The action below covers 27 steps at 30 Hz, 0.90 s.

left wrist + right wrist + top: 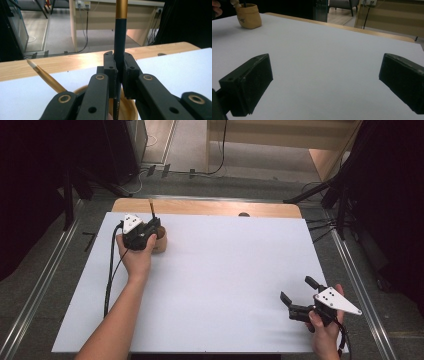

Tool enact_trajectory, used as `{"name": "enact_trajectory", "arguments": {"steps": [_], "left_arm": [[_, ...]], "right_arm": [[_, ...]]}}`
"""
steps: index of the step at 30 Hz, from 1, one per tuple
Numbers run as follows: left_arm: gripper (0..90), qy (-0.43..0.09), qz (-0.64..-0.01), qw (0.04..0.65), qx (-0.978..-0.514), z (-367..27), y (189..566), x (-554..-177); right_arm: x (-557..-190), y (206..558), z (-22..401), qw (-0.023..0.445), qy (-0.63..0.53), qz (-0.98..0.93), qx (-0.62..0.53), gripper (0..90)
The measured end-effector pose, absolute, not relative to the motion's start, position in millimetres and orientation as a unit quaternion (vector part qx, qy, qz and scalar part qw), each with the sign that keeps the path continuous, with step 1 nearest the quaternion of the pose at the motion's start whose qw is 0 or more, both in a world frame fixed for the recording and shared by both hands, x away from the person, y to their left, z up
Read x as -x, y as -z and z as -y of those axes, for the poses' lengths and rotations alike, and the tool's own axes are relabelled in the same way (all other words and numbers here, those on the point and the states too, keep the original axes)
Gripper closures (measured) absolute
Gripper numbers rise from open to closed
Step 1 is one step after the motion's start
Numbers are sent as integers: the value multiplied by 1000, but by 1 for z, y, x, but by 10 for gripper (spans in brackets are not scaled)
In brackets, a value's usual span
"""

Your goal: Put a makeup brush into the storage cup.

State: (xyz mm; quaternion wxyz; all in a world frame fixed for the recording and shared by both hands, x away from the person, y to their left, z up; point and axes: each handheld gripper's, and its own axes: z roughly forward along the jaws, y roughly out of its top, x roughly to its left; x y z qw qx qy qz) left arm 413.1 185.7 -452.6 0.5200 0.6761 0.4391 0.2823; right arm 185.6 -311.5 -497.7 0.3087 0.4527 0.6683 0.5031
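My left gripper (152, 226) hovers over a small wooden cup (160, 243) at the table's far left. It is shut on a dark pen-like stick with a gold band (119, 37), held upright between the pads (110, 65), its lower end inside the cup (127, 110). A second, light wooden stick with a pale tip (43, 76) leans out of the cup to the left. In the right gripper view the cup (249, 15) sits far off at the upper left. My right gripper (296, 292) stands open near the table's front right corner, nothing between its jaws (325, 82).
A white sheet (220, 270) covers the wooden table (210, 208). Beyond the far edge are floor cables (220, 150), a wooden desk (100, 10) and dark stands on both sides.
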Motion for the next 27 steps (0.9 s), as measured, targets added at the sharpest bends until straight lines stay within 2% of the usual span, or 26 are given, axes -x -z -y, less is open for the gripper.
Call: {"name": "enact_trajectory", "arguments": {"steps": [15, 22, 27], "left_arm": [[839, -300, -441, 481, -696, -173, 456, -409], [837, -291, -451, 463, -706, -173, 462, -410], [781, -289, -455, 473, -697, -175, 463, -405]], "right_arm": [[-186, 499, 312, 305, -504, -668, -454, 0], [-187, 499, 313, 305, -506, -667, -454, 0], [-187, 499, 313, 305, -505, -668, -454, 0]]}}
